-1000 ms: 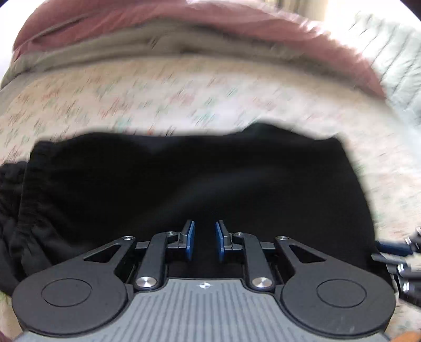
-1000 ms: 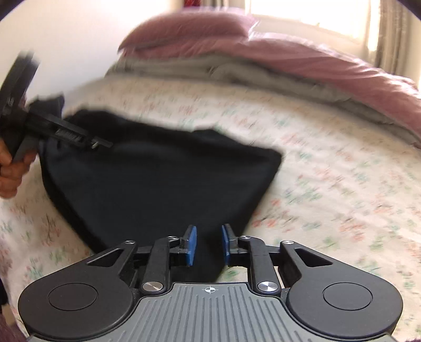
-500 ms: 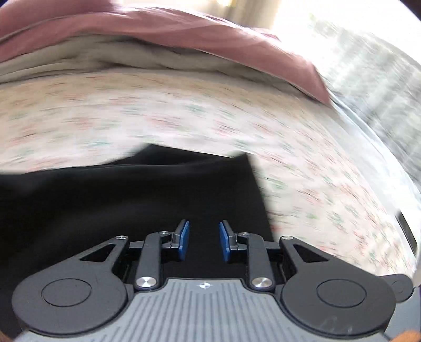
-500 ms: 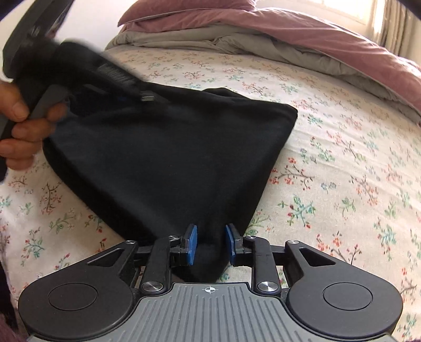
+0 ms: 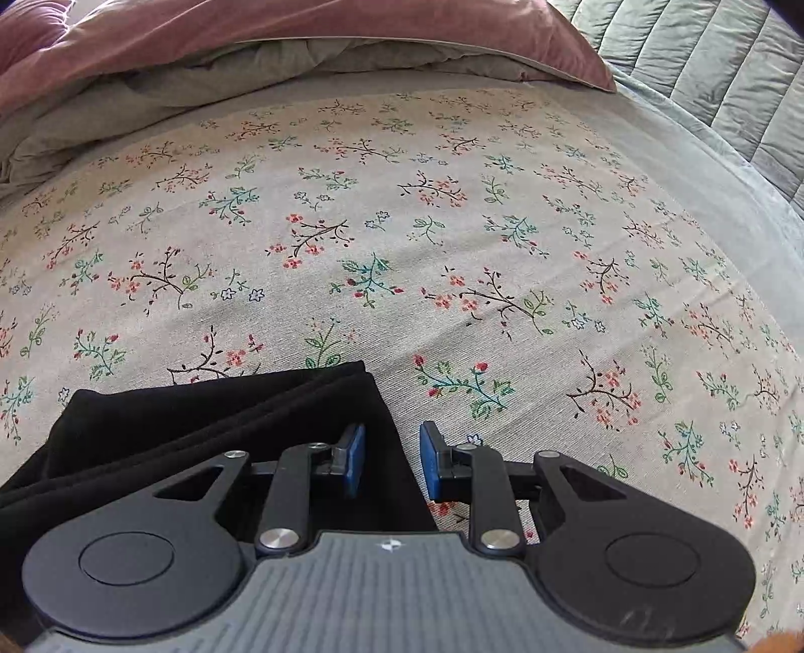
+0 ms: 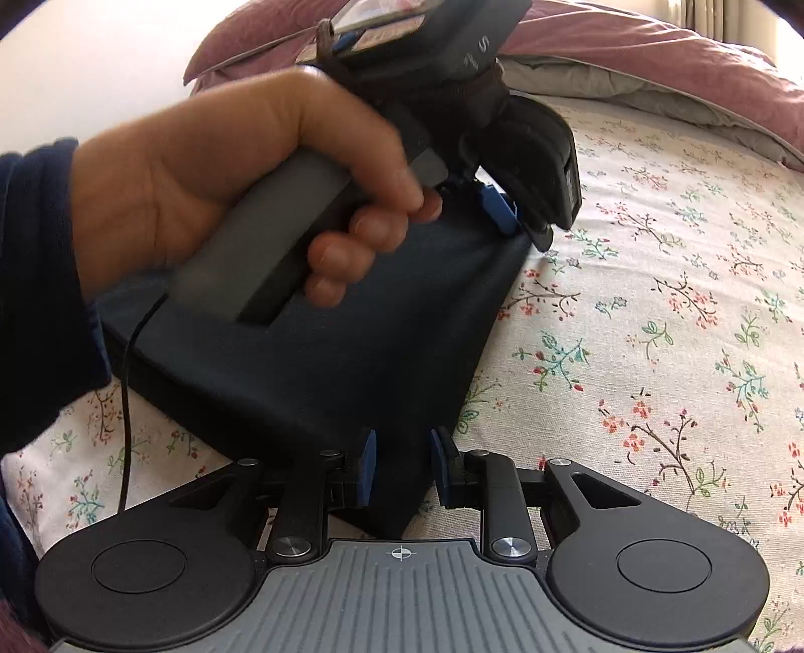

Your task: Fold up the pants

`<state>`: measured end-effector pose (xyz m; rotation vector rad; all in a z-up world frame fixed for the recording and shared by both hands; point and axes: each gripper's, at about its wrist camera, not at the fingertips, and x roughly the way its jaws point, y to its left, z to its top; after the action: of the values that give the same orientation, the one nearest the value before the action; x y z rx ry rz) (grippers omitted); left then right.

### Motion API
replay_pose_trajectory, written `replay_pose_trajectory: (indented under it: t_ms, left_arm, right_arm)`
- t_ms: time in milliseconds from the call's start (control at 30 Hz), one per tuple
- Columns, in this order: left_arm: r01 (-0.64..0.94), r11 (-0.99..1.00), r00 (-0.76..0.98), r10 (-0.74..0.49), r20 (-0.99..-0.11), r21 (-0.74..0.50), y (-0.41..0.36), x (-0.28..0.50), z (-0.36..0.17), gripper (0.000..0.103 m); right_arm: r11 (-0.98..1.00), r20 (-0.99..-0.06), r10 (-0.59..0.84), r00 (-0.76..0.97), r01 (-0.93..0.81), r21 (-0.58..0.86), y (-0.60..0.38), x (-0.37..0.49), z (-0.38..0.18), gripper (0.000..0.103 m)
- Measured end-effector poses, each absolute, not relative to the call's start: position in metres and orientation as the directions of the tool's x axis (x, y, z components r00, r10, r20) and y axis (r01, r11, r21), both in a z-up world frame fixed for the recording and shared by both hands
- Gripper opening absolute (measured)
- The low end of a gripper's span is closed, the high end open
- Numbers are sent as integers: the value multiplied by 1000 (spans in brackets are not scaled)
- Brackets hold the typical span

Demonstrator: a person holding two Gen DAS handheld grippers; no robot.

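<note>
Pants (image 5: 216, 427), black and folded into layers, lie on the flowered bedsheet (image 5: 452, 251), their corner reaching in between the fingers of my left gripper (image 5: 389, 459). Its blue pads (image 5: 356, 459) stand apart: cloth runs beside the near pad, while the other pad hangs over bare sheet just past the pants' edge, so nothing is pinched there. Beyond the left gripper's tips the sheet stretches to a pink blanket (image 5: 301, 30) heaped over a grey one (image 5: 211, 85), with a quilted grey-green cover (image 5: 703, 65) off to the far right. My right gripper (image 6: 399, 469) sits at the nearest corner of the same pants (image 6: 311, 361), a fold of dark cloth rising between its pads; whether those pads press it or merely flank it I cannot tell. Ahead of the right gripper, my left hand (image 6: 226, 166), in a dark blue sleeve (image 6: 35, 281), wraps the grey handle of the other tool, which points down at the far corner of the pants. A thin black cable (image 6: 125, 402) trails from that handle across the sheet.
</note>
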<state>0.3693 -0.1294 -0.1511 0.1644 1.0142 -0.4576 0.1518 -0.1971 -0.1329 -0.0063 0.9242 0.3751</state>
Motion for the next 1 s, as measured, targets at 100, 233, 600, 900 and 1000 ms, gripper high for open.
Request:
replay_pose_trajectory:
  t_ms: [100, 233, 600, 900, 1000]
  left_arm:
    - [371, 918, 464, -312, -829, -138, -120, 363, -138, 41]
    - [359, 931, 515, -260, -817, -70, -113, 344, -132, 54]
    - [419, 906, 493, -181, -851, 50, -137, 327, -147, 76]
    - [434, 870, 541, -43, -840, 235, -154, 322, -150, 84]
    - [432, 844, 553, 32, -833, 319, -163, 325, -151, 83]
  right_arm:
    - [935, -773, 320, 548, -315, 163, -199, 151, -132, 25]
    - [921, -741, 389, 548, -258, 293, -224, 150, -126, 25]
    - [694, -615, 636, 465, 3, 720, -289, 178, -173, 38]
    - [763, -635, 553, 539, -21, 646, -256, 171, -176, 19]
    - [816, -624, 498, 602, -82, 572, -240, 161, -160, 17]
